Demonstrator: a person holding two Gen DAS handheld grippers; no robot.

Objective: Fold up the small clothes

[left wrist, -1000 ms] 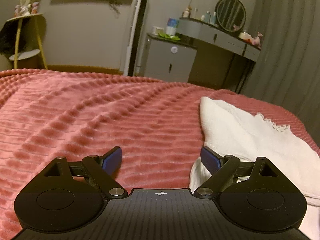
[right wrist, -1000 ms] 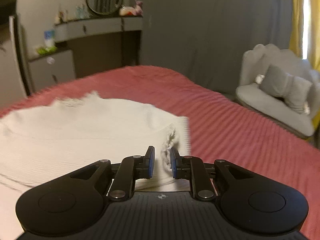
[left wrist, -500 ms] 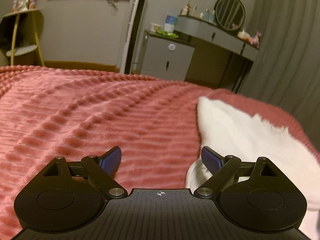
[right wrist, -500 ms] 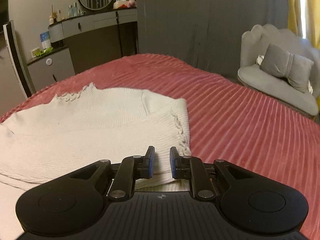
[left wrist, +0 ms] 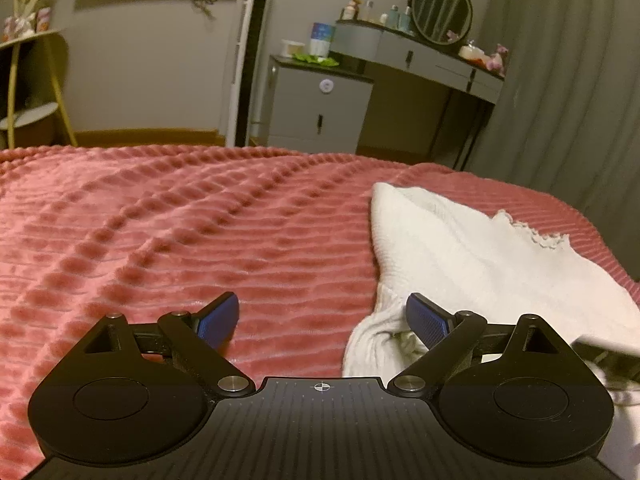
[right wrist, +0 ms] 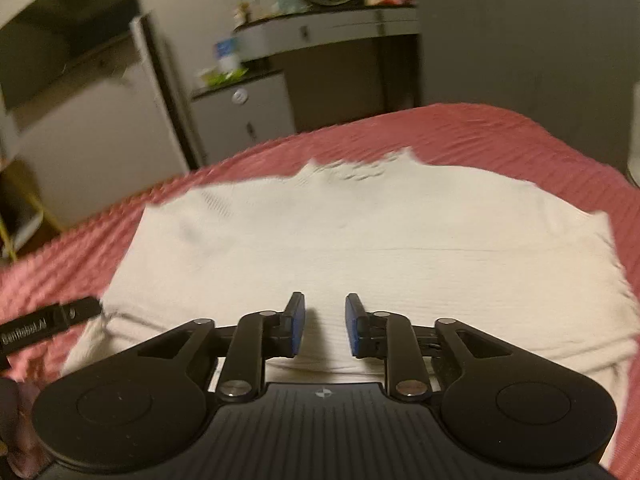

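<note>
A white knit sweater (right wrist: pixel 360 248) lies spread flat on the bed's pink ribbed blanket (left wrist: pixel 160 232), its scalloped hem toward the vanity desk (left wrist: pixel 440 60). The left gripper (left wrist: pixel 322 316) sits at the sweater's left edge with its fingers wide apart, the right one just beside a bunched fold. The right gripper (right wrist: pixel 325 324) hovers over the sweater's near middle, fingers slightly apart and holding nothing.

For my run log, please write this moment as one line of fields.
left gripper: open, empty, at sweater edge | right gripper: open, empty, over white sweater | sweater: flat on pink bedspread
</note>
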